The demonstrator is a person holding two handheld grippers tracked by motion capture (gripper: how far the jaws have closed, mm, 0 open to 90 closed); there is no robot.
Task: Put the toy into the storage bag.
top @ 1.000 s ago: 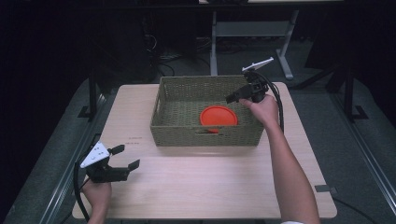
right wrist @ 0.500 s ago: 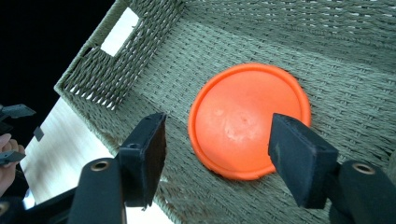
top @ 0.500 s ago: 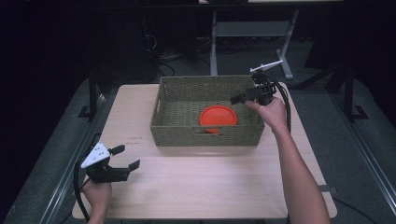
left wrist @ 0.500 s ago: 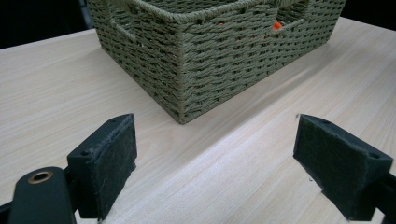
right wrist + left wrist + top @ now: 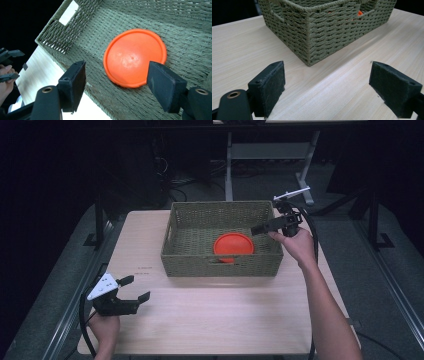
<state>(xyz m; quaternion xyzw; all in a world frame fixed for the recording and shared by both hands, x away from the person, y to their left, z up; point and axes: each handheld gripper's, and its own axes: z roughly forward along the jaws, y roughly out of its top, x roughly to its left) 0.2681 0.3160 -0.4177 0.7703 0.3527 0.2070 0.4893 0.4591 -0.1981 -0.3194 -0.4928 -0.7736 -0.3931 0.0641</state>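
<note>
A woven olive basket (image 5: 220, 265) stands at the middle of the far half of the pale wooden table (image 5: 225, 320). An orange round lid-like disc (image 5: 233, 245) lies flat on its floor, toward the right. My right gripper (image 5: 260, 229) hovers over the basket's right rim, jaws open and pointing left at the disc, holding nothing. In the right gripper view the disc (image 5: 135, 57) lies between and beyond the open jaws (image 5: 117, 85). My left gripper (image 5: 136, 288) stays low at the table's near left, open and empty; its own view (image 5: 329, 87) faces the basket's corner (image 5: 324, 27).
Bare tabletop stretches between the left gripper and the basket. The basket has handle slots in its walls (image 5: 68, 12). Dark floor, a white metal stand (image 5: 270, 150) and cables lie beyond the table's far edge.
My right gripper has drawn back to the right, from above the basket's inside toward its right rim. The disc and the left gripper have not moved.
</note>
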